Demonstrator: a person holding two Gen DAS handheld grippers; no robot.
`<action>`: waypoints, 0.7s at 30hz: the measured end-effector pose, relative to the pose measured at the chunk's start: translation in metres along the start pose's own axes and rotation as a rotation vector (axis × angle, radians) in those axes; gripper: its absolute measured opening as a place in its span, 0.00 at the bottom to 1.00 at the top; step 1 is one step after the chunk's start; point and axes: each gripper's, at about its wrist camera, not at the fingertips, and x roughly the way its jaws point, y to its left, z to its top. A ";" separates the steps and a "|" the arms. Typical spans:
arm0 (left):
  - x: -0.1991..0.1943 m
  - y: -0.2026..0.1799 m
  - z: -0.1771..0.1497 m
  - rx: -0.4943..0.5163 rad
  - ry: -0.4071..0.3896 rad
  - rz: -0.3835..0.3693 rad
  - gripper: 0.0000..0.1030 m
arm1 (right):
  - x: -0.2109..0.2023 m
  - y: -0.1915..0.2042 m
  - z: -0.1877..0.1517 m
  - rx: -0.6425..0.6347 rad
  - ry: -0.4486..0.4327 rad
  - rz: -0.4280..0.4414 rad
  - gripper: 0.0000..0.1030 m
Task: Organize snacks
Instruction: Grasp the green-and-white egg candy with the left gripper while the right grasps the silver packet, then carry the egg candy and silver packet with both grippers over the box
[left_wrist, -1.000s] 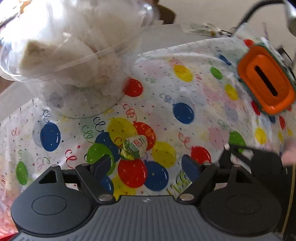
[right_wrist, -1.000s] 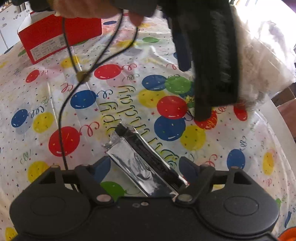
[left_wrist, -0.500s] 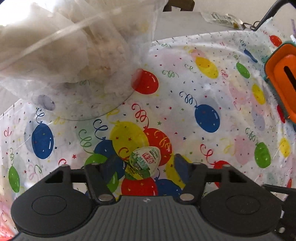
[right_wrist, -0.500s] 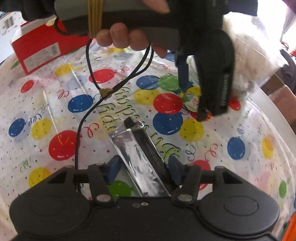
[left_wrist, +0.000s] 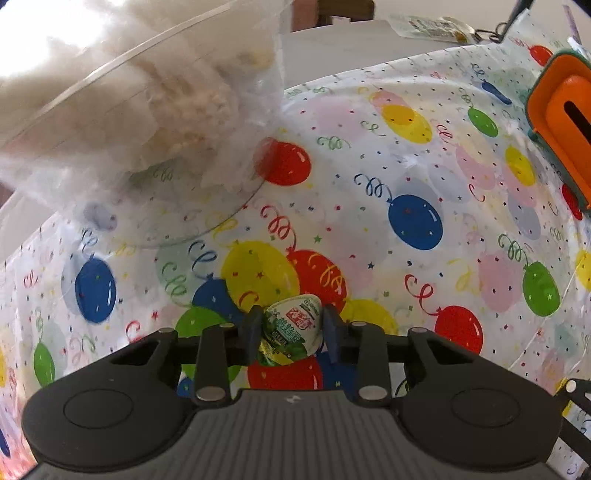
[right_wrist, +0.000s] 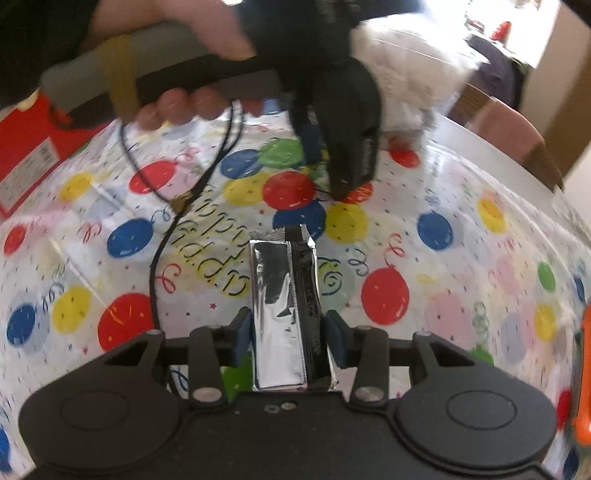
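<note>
On the counter (left_wrist: 424, 155) with its balloon-print cloth sits a small green and white jelly cup with a foil lid (left_wrist: 291, 332), right between the blue pads of the left tool (left_wrist: 291, 334). Its bottom part is hidden behind the black tool body. The jaws are closing, and both pads look to touch the cup. A long silver and black foil snack bar (right_wrist: 284, 317) lies between the pads of the right tool (right_wrist: 288, 334). Those jaws are closing too, with the pads just beside the bar. A clear plastic tub of pale snacks (left_wrist: 140, 110) is blurry and cut off.
</note>
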 end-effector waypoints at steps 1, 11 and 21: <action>-0.001 0.002 -0.002 -0.012 0.002 -0.001 0.32 | -0.002 0.000 0.000 0.024 -0.002 -0.005 0.41; -0.042 0.022 -0.048 -0.125 -0.047 -0.032 0.32 | -0.020 0.011 -0.007 0.162 -0.020 -0.066 0.40; -0.104 0.037 -0.104 -0.178 -0.104 -0.067 0.32 | -0.052 0.039 -0.012 0.231 -0.035 -0.070 0.39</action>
